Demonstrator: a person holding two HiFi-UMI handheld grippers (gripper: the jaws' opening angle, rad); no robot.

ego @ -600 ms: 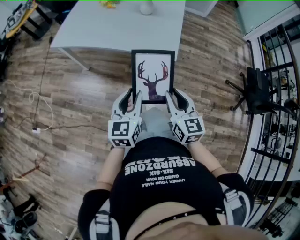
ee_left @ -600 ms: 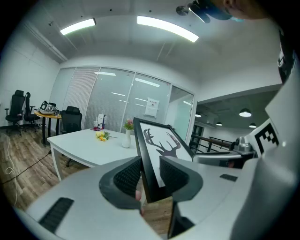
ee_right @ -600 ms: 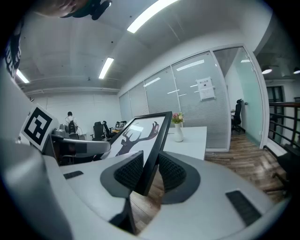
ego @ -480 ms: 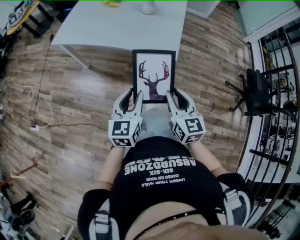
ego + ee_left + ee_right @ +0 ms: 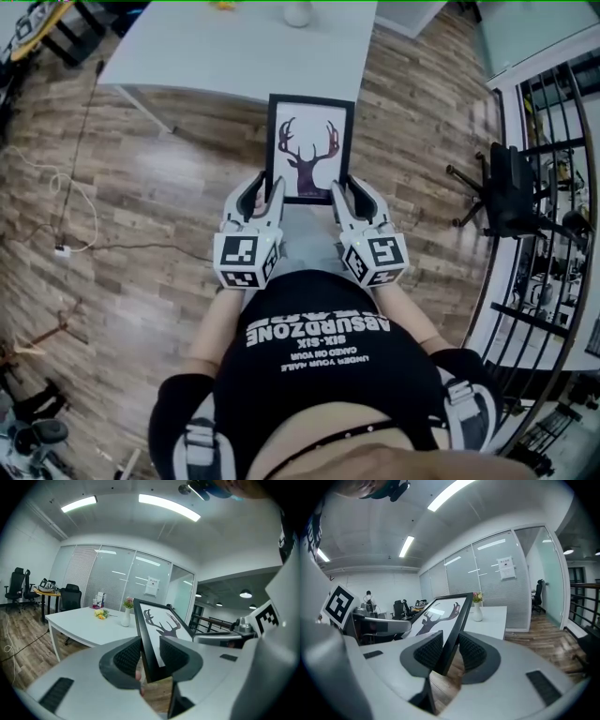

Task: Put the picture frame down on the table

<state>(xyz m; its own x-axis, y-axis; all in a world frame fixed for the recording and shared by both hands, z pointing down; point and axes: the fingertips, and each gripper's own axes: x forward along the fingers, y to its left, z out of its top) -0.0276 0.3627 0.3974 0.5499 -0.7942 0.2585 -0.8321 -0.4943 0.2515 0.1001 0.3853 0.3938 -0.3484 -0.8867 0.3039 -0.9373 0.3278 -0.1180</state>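
Now frame (image 5: 309, 148) edges in L-gripper (image 5: 261, 193), R-gripper (image 5: 354, 194).

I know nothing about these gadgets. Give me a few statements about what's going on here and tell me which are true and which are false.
1. The picture frame shows a deer's head with antlers. True.
2. The frame lies flat on the white table. False: it is held up in the air in front of the table.
3. The left hand-held gripper and the right hand-held gripper each clamp one side edge of the frame. True.
4. Nothing stands on the table. False: a white vase with flowers stands on it.
5. The floor is carpeted. False: it is wooden planks.
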